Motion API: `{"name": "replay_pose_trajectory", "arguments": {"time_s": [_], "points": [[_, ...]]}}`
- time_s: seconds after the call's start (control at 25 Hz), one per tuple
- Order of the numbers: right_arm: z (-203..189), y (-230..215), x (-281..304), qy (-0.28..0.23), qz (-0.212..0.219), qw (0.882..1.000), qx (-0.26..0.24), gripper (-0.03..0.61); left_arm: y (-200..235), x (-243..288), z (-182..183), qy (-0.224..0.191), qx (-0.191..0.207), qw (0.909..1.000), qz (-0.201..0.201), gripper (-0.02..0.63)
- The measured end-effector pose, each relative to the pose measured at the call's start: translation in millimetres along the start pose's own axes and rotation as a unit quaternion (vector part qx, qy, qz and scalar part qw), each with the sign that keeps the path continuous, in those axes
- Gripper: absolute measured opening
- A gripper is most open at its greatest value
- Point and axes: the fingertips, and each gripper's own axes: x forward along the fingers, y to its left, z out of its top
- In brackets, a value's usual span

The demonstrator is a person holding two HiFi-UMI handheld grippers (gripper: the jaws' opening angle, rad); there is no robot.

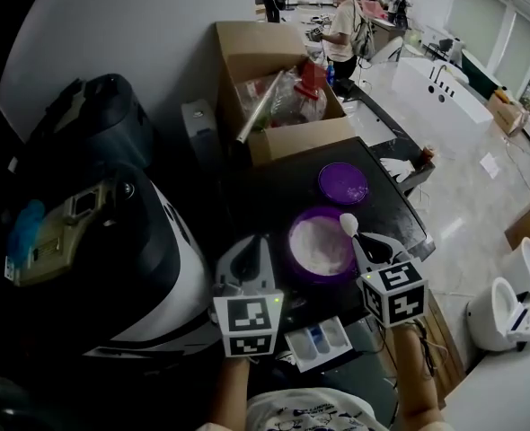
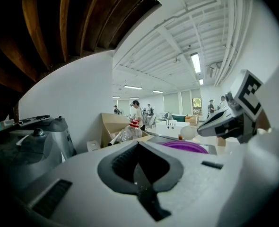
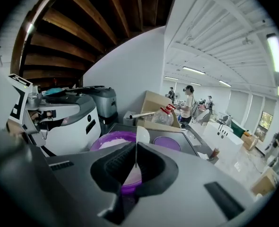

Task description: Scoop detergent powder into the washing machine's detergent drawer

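– While the right gripper (image 1: 364, 242) pinches the spoon (image 1: 348, 224) by its handle, the bowl sits over the powder tub (image 1: 322, 245), frame centre. Step?
– Scooping, I'd judge. Next: dip, lift level, carry down to the detergent drawer (image 1: 319, 342), bottom centre.
– Left gripper (image 1: 245, 266)?
– Pressed together, empty, lower left of the tub, near that path. Purple lid (image 1: 342, 183) and cardboard box (image 1: 283, 88) above: clear of it.

**Tub in the middle, drawer in front**

The tub (image 1: 322, 245) sits on the worktop (image 1: 265, 196), with its lid (image 1: 343, 183) just behind it and a cardboard box (image 1: 278, 70) behind that. The drawer (image 1: 319, 344) lies in front of the tub, nearest the person. The left gripper (image 1: 247, 257) is left of the tub. The right gripper (image 1: 366, 243) is to its right, with a spoon (image 1: 348, 225) in its jaws at the tub's rim.
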Motion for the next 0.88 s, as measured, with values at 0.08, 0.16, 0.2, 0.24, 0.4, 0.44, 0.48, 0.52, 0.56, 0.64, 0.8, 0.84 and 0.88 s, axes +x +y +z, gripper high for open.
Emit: {"name": "replay_pose_trajectory", "arguments": {"time_s": [0.08, 0.16, 0.2, 0.24, 0.4, 0.44, 0.48, 0.52, 0.56, 0.64, 0.8, 0.84, 0.88], "points": [[0, 0, 3, 0.011, 0.009, 1.0, -0.018, 0.02, 0, 0, 0, 0.003, 0.003, 1.0, 0.003, 0.002], [-1, 0, 6, 0.023, 0.02, 0.999, -0.034, 0.02, 0, 0, -1, 0.007, 0.004, 0.9999, 0.007, 0.002], [-2, -1, 8, 0.03, 0.027, 0.998, -0.041, 0.02, 0, 1, -2, 0.009, 0.004, 0.9999, 0.009, 0.002], [-4, -1, 10, 0.038, 0.034, 0.998, -0.046, 0.02, 1, 1, -3, 0.011, 0.004, 0.9999, 0.01, 0.002], [-11, -1, 19, 0.076, 0.066, 0.993, -0.067, 0.02, 4, 0, -7, 0.02, 0.006, 0.9997, 0.016, 0.002], [-13, 0, 21, 0.088, 0.075, 0.991, -0.073, 0.02, 4, 0, -7, 0.021, 0.007, 0.9996, 0.016, 0.002], [-15, 0, 23, 0.099, 0.085, 0.988, -0.08, 0.02, 4, -1, -7, 0.022, 0.009, 0.9996, 0.017, 0.002], [-17, 1, 24, 0.111, 0.095, 0.986, -0.086, 0.02, 4, -1, -7, 0.023, 0.01, 0.9995, 0.017, 0.002], [-18, 2, 26, 0.121, 0.106, 0.983, -0.091, 0.02, 3, -1, -8, 0.024, 0.012, 0.9995, 0.017, 0.002], [-22, 3, 28, 0.142, 0.121, 0.977, -0.103, 0.02, 2, -2, -9, 0.027, 0.013, 0.9994, 0.017, 0.002], [-33, -1, 33, 0.176, 0.132, 0.967, -0.13, 0.02, 0, -3, -14, 0.034, 0.012, 0.9992, 0.017, 0.002], [-36, -1, 35, 0.182, 0.135, 0.965, -0.134, 0.02, 0, -3, -15, 0.035, 0.012, 0.9992, 0.017, 0.002], [-39, -1, 36, 0.189, 0.139, 0.962, -0.139, 0.02, 0, -3, -15, 0.036, 0.013, 0.9991, 0.017, 0.002]]}}
